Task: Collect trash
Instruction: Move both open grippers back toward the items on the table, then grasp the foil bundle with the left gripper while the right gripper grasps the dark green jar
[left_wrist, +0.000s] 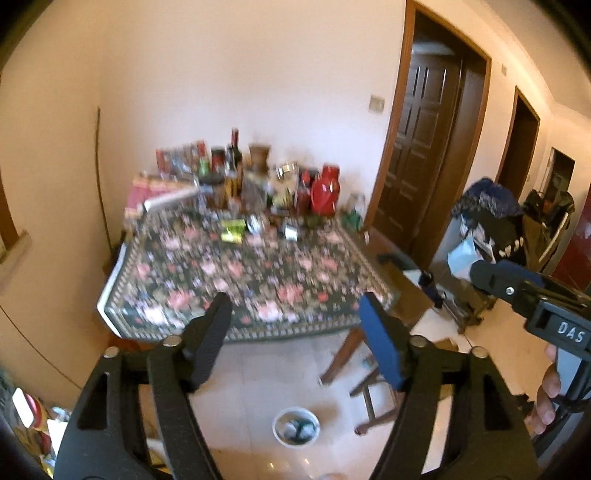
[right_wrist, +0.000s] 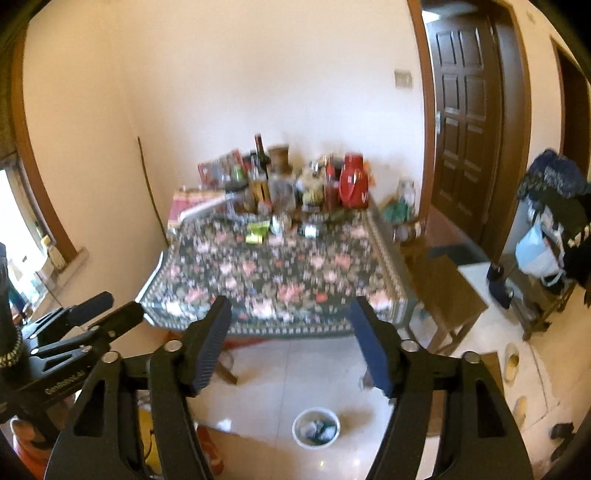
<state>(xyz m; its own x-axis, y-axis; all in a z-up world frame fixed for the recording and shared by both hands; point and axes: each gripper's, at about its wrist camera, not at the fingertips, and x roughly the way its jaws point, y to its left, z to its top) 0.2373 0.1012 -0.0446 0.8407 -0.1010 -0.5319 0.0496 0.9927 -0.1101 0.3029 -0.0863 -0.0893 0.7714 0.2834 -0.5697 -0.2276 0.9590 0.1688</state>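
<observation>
I hold the left gripper (left_wrist: 291, 339) and right gripper (right_wrist: 290, 343) wide open and empty, facing the table (left_wrist: 236, 295), ready for the wrappers (left_wrist: 232, 230).

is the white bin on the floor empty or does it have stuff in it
Not empty. Both views look down into the white bin on the floor below the table, and crumpled pale and dark green scraps lie inside it.
</observation>
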